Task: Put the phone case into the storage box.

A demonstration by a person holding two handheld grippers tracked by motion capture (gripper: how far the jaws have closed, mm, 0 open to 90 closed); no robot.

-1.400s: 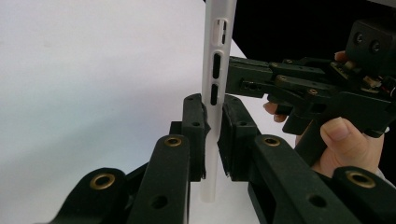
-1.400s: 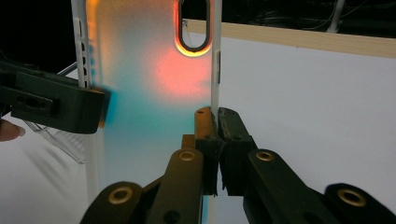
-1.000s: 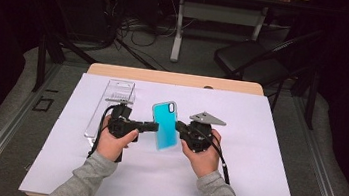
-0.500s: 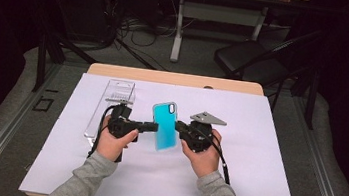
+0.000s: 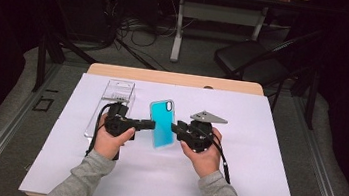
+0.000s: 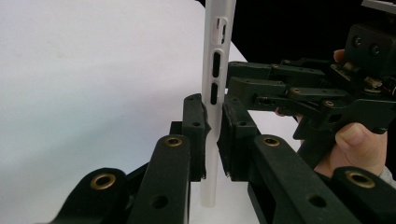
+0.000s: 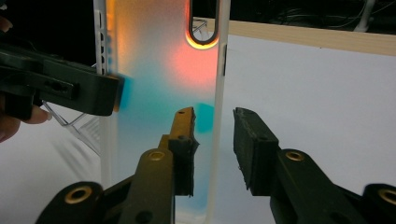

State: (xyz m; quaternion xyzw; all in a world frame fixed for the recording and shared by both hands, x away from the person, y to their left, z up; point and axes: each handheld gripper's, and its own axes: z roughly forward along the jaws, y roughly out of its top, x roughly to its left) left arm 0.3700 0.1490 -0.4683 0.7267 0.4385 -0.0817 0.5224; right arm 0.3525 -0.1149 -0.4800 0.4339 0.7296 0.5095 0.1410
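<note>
Black left gripper [image 6: 212,135] is pinching the phone case's [image 5: 163,123] side edge, holding it upright above the white table cover [image 5: 266,154]. Right gripper [image 7: 215,140], jaws just opening, is straddling the opposite edge without pressing. Open cover lying all around; clear plastic package [image 5: 114,98] sitting beyond the left gripper. Case showing teal, translucent, white-rimmed.

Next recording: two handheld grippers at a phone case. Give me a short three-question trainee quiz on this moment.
1. True or false: the left gripper is clamped on the phone case.
2. In the right gripper view, the right gripper has: A) pads pressed on the case, B) a gap at the case's edge, C) nothing near it.
3. What lies on the white sheet beyond the left hand?

Key: 1 true. 2 B; its jaws have just been opening. 3 A clear plastic package.
</note>
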